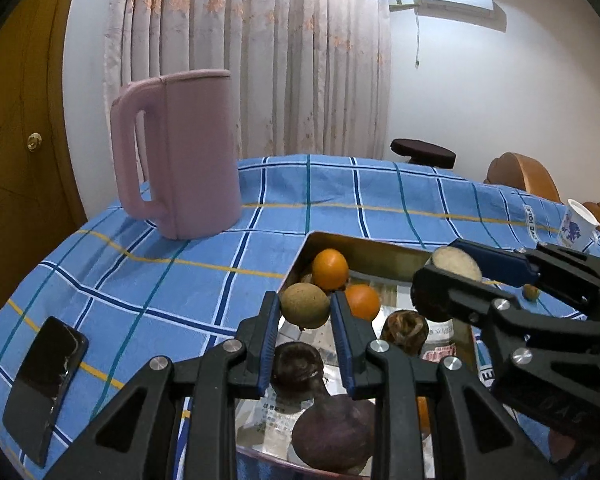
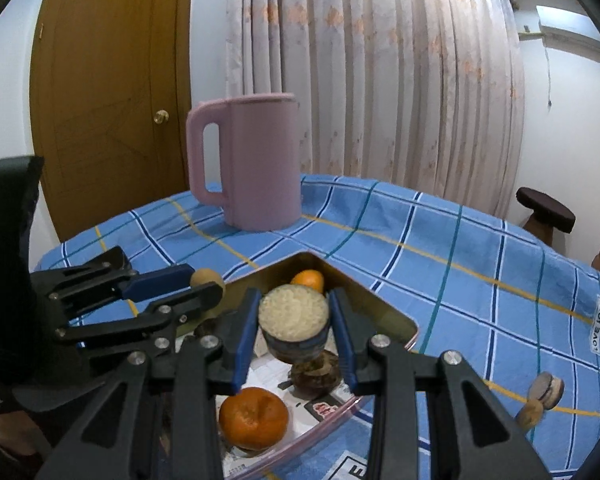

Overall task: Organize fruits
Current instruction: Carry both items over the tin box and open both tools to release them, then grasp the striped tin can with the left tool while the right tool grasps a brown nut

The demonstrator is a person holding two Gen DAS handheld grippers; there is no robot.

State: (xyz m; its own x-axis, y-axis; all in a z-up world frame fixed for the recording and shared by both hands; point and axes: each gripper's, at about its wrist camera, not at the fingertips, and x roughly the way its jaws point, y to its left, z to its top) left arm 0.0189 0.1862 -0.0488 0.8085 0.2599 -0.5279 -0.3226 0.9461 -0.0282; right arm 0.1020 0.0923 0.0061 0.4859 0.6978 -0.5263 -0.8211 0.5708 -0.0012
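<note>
My left gripper (image 1: pixel 305 305) is shut on a small tan round fruit (image 1: pixel 304 305) and holds it over the metal tray (image 1: pixel 364 245). My right gripper (image 2: pixel 294 312) is shut on a cut dark fruit with a pale face (image 2: pixel 293 317), also above the tray; it also shows in the left wrist view (image 1: pixel 456 261). The tray holds oranges (image 1: pixel 330 269) (image 2: pixel 254 417) and dark purple fruits (image 1: pixel 297 366) (image 2: pixel 316 372). The left gripper (image 2: pixel 204 285) with its tan fruit (image 2: pixel 206 278) shows at the left of the right wrist view.
A pink jug (image 1: pixel 180 152) stands at the back of the blue checked tablecloth (image 1: pixel 160 280). A black phone (image 1: pixel 46 384) lies at the left. A paper cup (image 1: pixel 578 225) stands at the right. Small brown fruit pieces (image 2: pixel 540 398) lie on the cloth right of the tray.
</note>
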